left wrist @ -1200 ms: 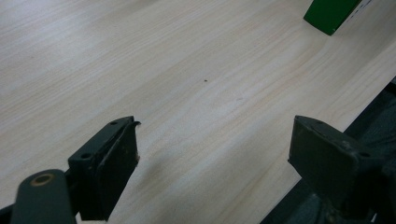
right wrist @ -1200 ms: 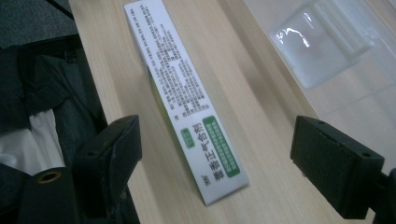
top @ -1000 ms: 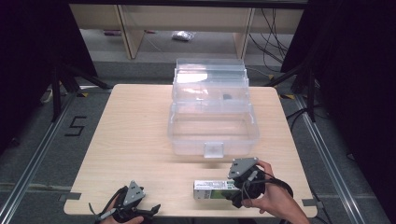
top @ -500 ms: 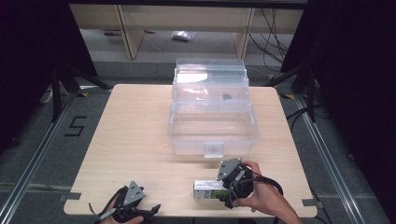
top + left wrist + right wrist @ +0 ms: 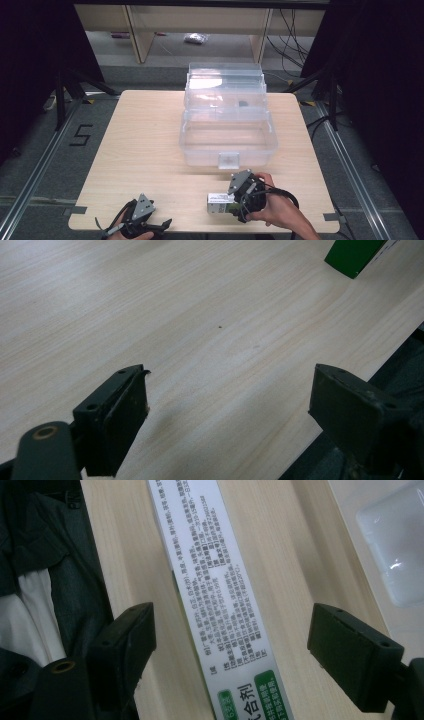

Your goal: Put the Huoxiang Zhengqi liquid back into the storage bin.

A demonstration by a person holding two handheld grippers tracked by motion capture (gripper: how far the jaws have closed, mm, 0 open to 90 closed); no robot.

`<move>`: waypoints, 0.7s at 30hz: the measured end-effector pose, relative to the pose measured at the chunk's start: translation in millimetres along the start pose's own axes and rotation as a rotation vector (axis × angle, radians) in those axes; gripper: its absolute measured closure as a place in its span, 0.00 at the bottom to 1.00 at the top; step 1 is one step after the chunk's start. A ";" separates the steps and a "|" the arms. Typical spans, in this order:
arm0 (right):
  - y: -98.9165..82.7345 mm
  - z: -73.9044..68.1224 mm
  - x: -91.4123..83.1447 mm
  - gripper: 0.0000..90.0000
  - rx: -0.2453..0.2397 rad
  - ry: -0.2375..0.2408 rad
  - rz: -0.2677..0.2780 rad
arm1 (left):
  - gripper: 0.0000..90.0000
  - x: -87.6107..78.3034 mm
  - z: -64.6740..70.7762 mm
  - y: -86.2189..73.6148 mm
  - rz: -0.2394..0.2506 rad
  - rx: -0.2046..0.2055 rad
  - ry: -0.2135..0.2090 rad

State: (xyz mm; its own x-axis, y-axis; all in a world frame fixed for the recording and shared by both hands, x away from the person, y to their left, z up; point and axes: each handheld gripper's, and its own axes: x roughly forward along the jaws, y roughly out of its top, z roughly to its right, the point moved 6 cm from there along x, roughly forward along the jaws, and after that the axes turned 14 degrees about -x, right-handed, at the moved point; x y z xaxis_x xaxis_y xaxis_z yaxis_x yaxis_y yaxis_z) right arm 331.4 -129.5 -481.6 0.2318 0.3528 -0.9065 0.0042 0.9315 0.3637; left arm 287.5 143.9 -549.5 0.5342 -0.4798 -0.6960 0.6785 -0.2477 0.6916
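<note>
Pale wood is covering the desk, which is carrying a clear bin with its lid standing open at the far side. Near the front edge a small box is lying flat, white with a green end. The right tongs are hovering over it, their jaws released but just now narrowing, the box lying between them in the right gripper view with gaps on both sides. The left tongs are resting released at the front left, grasping nothing. The risk, as I judge it, is sitting in the approach: the box is running slantwise between the jaws, so one pad may be meeting it first, pushing it askew or toward the desk's edge.
</note>
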 end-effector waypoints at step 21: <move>-1.2 1.1 15.2 0.33 -0.011 0.068 -0.050 | 0.17 -0.1 0.1 0.0 -0.002 0.003 0.001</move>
State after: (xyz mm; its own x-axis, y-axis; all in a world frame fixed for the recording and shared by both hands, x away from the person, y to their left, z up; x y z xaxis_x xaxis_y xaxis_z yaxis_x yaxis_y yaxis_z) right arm 336.0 -125.3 -495.6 0.1646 0.3111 -0.9360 0.0030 0.9488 0.3159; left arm 287.4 143.8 -549.5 0.5333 -0.4786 -0.6975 0.6782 -0.2509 0.6907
